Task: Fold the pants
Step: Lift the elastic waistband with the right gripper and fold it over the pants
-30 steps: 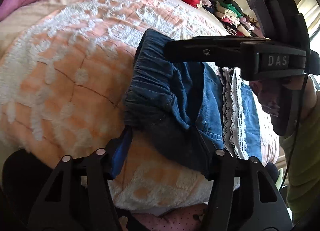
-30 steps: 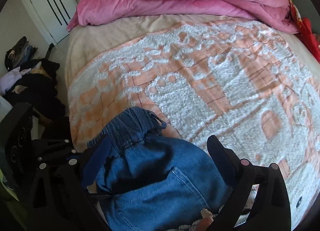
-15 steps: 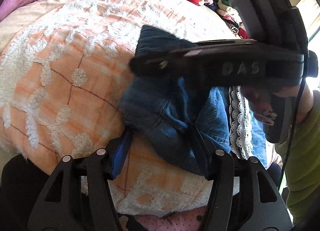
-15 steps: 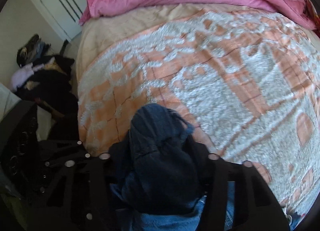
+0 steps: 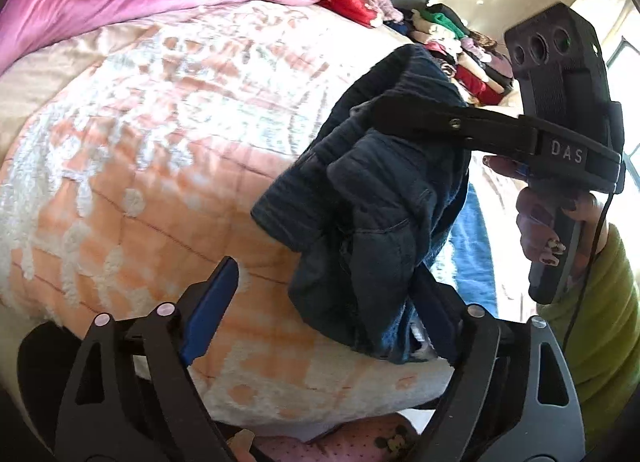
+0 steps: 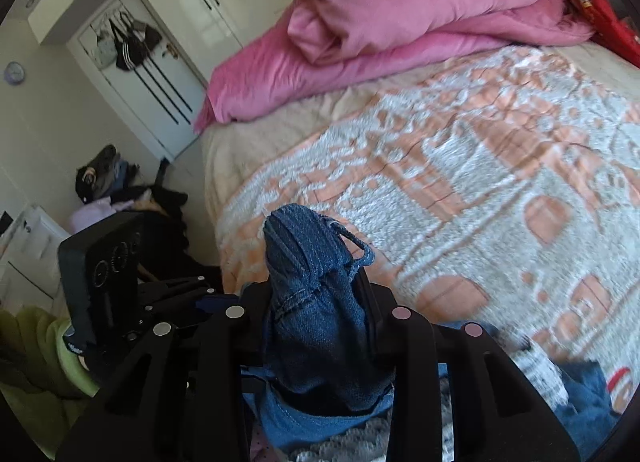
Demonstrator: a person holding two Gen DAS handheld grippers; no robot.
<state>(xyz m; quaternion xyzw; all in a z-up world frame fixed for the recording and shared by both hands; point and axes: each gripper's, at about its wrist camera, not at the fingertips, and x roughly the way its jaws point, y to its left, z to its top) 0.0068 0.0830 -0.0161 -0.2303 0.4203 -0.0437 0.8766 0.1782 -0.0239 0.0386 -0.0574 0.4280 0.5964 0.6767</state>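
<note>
The blue denim pants (image 5: 372, 222) hang bunched above the orange and white bedspread (image 5: 160, 182). My right gripper (image 6: 316, 302) is shut on the elastic waistband (image 6: 308, 262) and holds it lifted off the bed; it also shows in the left wrist view (image 5: 420, 118), clamped on the cloth. My left gripper (image 5: 324, 298) is open below the hanging denim. Its right finger (image 5: 436, 310) is against the cloth and its left finger (image 5: 212, 298) is apart from it.
A pink duvet (image 6: 400, 22) is piled at the head of the bed. Stacked clothes (image 5: 460, 50) lie at the far right side. A clothes pile (image 6: 120, 190) and white wardrobe doors (image 6: 160, 74) are left of the bed.
My right gripper has shut on the waistband and lifted it off the bed. The denim now hangs bunched between the two grippers. My left gripper stays open.
</note>
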